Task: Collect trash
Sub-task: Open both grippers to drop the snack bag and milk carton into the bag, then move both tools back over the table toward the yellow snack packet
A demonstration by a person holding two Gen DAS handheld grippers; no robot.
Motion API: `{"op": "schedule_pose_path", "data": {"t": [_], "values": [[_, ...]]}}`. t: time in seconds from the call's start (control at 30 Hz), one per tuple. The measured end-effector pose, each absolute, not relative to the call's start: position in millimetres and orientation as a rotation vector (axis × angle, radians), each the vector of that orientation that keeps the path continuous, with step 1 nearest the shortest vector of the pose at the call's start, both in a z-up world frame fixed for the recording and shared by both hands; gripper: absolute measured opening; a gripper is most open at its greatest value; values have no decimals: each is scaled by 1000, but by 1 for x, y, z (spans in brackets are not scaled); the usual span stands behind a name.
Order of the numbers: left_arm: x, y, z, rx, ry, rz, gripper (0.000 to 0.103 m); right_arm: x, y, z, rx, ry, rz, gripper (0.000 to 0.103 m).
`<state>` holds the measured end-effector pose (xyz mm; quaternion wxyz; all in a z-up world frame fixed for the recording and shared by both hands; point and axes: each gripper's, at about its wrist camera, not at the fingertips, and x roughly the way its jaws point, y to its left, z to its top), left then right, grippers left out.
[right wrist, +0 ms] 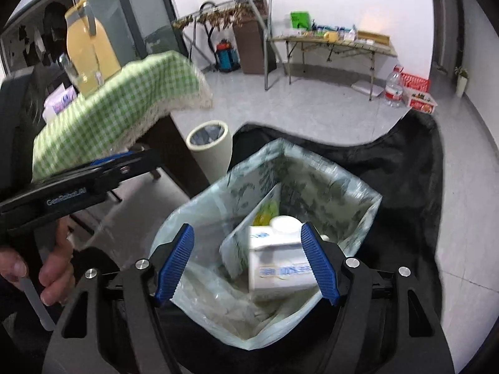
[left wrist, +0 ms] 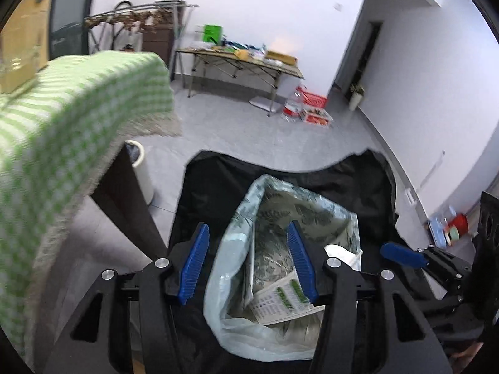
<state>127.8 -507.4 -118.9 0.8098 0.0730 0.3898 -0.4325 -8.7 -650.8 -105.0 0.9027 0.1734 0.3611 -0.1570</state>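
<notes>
Left wrist view: the left gripper (left wrist: 248, 261) is seen with its jaws spread about halfway, nothing pinched between them; the near rim of the bag (left wrist: 230, 249) lies in the gap, and no contact with the pads can be made out. One pale, leaf-printed bag is counted, set inside one black sack (left wrist: 358, 187). Within the bag a printed leaflet (left wrist: 282, 302) is seen. In the right wrist view, the right gripper (right wrist: 248, 261) is held above the bag with its jaws set wide apart; one white carton (right wrist: 276, 261) lies between the pads, but whether it is gripped cannot be told. Behind the bag one cream bin (right wrist: 210, 146) is seen, beside a table under a green checked cloth (right wrist: 118, 99).
</notes>
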Motion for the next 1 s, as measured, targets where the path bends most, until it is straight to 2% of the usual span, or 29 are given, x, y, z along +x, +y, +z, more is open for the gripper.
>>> {"op": "schedule_pose_path", "data": {"t": [0.4, 0.77, 1.0], "values": [[131, -467, -69, 145, 790, -894, 54, -19, -648, -57, 298, 674, -396, 70], [126, -395, 11, 95, 616, -814, 69, -8, -607, 1, 188, 575, -370, 75], [126, -328, 44, 57, 524, -703, 76, 12, -566, 29, 127, 515, -311, 76]]}}
